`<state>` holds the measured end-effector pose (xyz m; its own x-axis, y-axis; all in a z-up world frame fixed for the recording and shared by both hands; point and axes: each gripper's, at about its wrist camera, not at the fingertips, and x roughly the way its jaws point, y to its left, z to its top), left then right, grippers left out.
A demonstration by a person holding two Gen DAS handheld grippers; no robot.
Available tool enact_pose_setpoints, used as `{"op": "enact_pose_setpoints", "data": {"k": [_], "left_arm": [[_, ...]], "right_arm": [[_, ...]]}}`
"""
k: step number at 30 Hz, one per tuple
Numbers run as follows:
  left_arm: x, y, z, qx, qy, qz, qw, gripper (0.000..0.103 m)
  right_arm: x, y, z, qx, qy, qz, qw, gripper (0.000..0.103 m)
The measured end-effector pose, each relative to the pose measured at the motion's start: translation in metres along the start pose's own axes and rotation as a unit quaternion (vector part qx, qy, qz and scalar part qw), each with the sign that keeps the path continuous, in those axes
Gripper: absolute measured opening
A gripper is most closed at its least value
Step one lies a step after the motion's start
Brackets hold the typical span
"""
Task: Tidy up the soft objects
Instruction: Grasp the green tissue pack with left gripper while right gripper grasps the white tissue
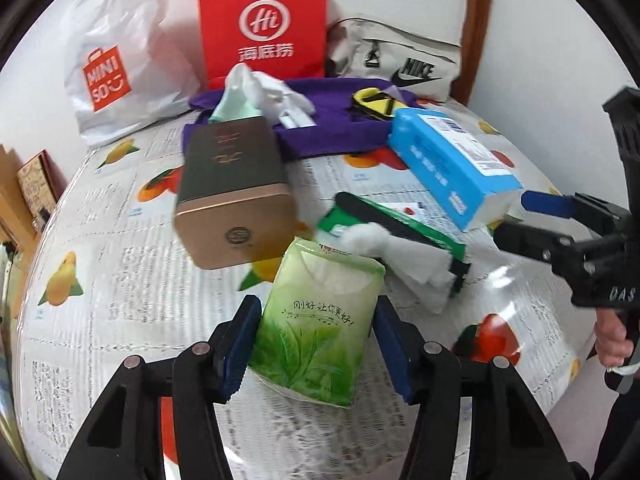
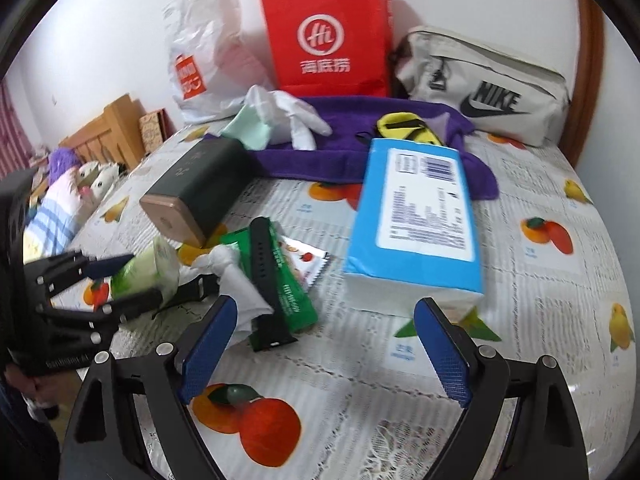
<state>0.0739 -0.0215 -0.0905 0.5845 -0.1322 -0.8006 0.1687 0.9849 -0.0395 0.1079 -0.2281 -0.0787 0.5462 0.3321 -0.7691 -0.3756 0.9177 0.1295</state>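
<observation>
My left gripper (image 1: 314,346) is shut on a green pack of tissues (image 1: 320,312), with a blue pad against each side. The right wrist view shows the same pack (image 2: 150,270) between the left gripper's fingers (image 2: 116,264) at the left edge. My right gripper (image 2: 326,350) stands open just above the tablecloth, nothing between its pads. A blue pack of tissues (image 2: 416,220) lies just beyond its right finger. In the left wrist view the right gripper (image 1: 512,218) reaches in from the right, beside that blue pack (image 1: 448,164).
A gold-ended tissue box (image 1: 236,184) lies on its side. A purple towel (image 2: 360,152) carries white gloves (image 2: 296,116) and a yellow eye mask (image 2: 408,128). A green wrapper (image 2: 292,292), a black strap (image 2: 264,264) and crumpled tissue (image 2: 236,280) lie mid-table. Bags (image 2: 328,36) line the wall.
</observation>
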Motion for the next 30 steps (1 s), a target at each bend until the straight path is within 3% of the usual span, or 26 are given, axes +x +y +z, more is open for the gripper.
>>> {"op": "enact_pose_setpoints", "data": {"k": [6, 8, 14, 19, 22, 25, 30], "left_arm": [[0.003, 0.039, 0.001, -0.049, 0.0, 0.028, 0.9984, 0.055], [0.005, 0.052, 0.0, -0.064, 0.003, 0.038, 0.9972, 0.055], [0.009, 0.07, -0.004, -0.089, 0.006, 0.038, 0.9953, 0.055], [0.012, 0.077, -0.007, -0.099, 0.009, 0.029, 0.9946, 0.056], [0.014, 0.077, -0.008, -0.097, 0.009, 0.025, 0.9949, 0.056], [0.016, 0.078, -0.007, -0.101, 0.012, 0.022, 0.9946, 0.056], [0.016, 0.08, -0.007, -0.107, 0.011, 0.021, 0.9939, 0.056]], "right_arm": [[0.011, 0.026, 0.004, -0.035, 0.003, 0.019, 0.999, 0.082], [0.017, 0.037, 0.005, -0.057, 0.002, 0.019, 0.998, 0.073], [0.042, 0.059, 0.012, -0.085, 0.019, 0.032, 0.996, 0.053], [0.063, 0.074, 0.017, -0.102, 0.028, 0.028, 0.994, 0.049], [0.077, 0.08, 0.017, -0.117, 0.04, 0.015, 0.992, 0.028], [0.077, 0.082, 0.017, -0.123, 0.032, 0.016, 0.992, 0.017], [0.062, 0.072, 0.019, -0.102, 0.012, 0.028, 0.994, 0.017]]}}
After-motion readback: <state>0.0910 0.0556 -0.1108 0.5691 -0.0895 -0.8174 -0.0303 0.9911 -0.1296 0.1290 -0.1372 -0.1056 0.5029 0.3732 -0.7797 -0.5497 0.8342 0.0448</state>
